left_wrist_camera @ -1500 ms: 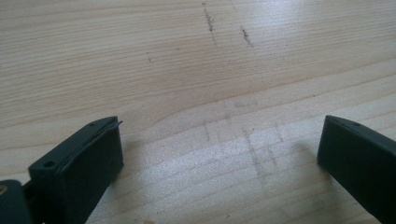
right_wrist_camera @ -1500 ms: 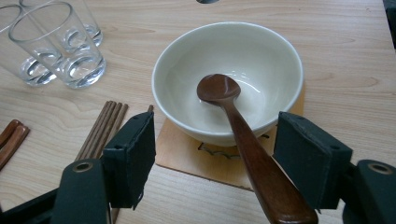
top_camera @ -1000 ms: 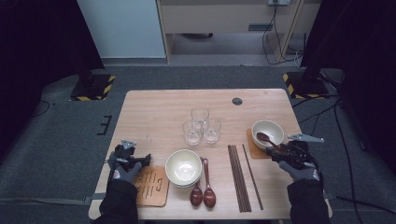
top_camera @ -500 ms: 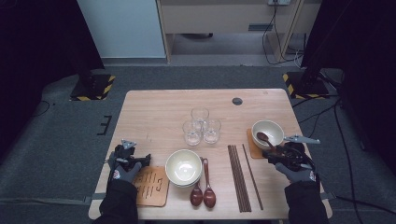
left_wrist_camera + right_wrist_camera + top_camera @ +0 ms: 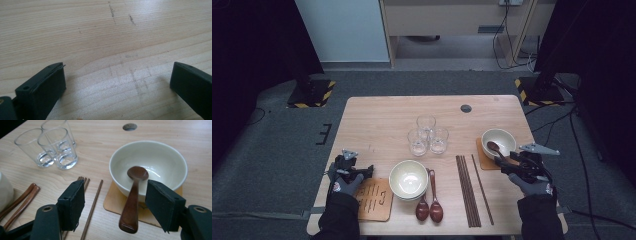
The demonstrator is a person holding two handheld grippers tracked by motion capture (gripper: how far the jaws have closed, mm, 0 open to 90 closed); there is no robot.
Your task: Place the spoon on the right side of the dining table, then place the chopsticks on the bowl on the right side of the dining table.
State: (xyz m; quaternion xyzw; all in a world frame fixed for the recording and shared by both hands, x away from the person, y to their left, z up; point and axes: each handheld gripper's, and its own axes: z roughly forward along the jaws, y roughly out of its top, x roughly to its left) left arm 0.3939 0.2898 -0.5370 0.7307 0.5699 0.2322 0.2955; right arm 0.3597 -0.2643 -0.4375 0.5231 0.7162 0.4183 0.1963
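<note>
From above, your right gripper sits at the right edge of the table, just near of the cream bowl that stands on a small wooden coaster; a dark wooden spoon rests with its head inside that bowl and its handle leaning out over the rim toward your gripper. Left of the coaster lie the chopsticks, then two more spoons and a second bowl near the front edge, with three glasses farther back at the middle. Your left gripper rests at the left side, beside a wooden board. Along your left gripper's own view, its jaws stand wide apart over bare table with nothing between them. Along your right gripper's view, the jaws are well open either side of the spoon handle, which sticks out over the bowl rim and the coaster; the pads do not press on it, the right one close beside it and the left one well clear, with the chopsticks and glasses off to the left
</note>
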